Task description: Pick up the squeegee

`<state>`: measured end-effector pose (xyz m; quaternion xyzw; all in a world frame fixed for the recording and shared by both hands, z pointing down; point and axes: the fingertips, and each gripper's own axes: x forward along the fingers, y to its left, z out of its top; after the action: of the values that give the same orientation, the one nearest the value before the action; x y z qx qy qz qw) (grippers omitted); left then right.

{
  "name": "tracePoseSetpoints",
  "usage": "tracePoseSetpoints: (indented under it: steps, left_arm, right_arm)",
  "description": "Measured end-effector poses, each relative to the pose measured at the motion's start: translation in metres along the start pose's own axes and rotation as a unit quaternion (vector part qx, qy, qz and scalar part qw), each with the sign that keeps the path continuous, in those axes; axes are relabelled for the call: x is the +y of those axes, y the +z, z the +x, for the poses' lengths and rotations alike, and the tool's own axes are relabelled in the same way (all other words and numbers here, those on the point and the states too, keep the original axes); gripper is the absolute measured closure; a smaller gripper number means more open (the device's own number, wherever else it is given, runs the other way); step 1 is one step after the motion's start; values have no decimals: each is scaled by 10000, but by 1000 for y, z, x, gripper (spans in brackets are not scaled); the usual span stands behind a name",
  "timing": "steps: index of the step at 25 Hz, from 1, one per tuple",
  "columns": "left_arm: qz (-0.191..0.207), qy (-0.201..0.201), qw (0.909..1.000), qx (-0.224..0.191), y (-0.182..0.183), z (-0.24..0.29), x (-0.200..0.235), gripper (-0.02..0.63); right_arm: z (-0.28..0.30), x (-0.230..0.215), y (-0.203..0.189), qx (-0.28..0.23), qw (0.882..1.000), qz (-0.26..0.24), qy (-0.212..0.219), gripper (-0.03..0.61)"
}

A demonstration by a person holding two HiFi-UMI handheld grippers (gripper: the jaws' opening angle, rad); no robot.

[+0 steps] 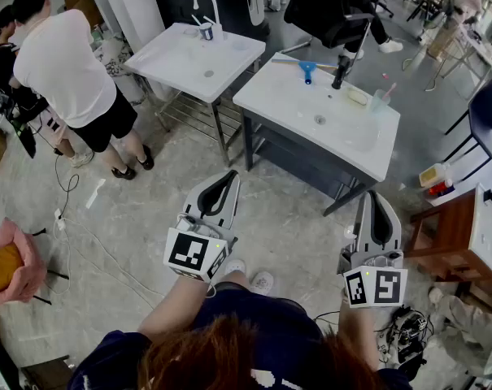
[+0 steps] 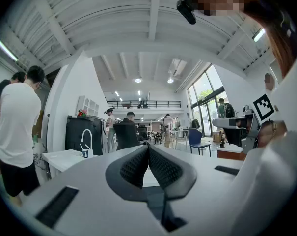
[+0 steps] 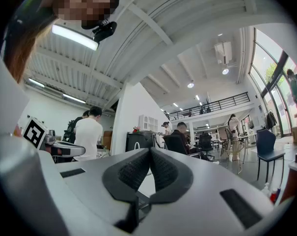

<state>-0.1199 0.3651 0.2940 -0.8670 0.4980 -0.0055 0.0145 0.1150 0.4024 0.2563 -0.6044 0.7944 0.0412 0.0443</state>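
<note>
Not started yet: left tongs (image 1: 228, 175) & right tongs (image 1: 374, 196) both shut, nothing in them

Both are held up over the floor (image 1: 294, 226); the blue squeegee (image 1: 307, 69) lies at the back of the white sink surface (image 1: 282, 96), by the black tap (image 1: 341, 71), well apart from the tongs & ahead of them; next, I think: step closer, open one pair, reach for the handle
</note>
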Motion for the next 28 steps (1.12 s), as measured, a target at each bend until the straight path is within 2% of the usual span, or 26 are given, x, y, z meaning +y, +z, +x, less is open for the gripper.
tracePoseSetpoints:
  steps: [9,15,22,28]
  left_arm:
    - [25,31,10000,83,-7,-2,3,594]
    - [-3,43,9999,111,-13,11,9,594]
    - [-125,30,9999,77,-19,53,32,594]
    - [-203,-44,9998,-70,-14,119,62,594]
  right_arm:
    - [-1,-2,5,-190,9998,98,-64,563]
    - [6,-8,-2,-146,9997,197,-70,563]
    - [48,-19,-9,-87,9997,196,-76,563]
    - [113,-37,-14,-117,9998,155,-45,563]
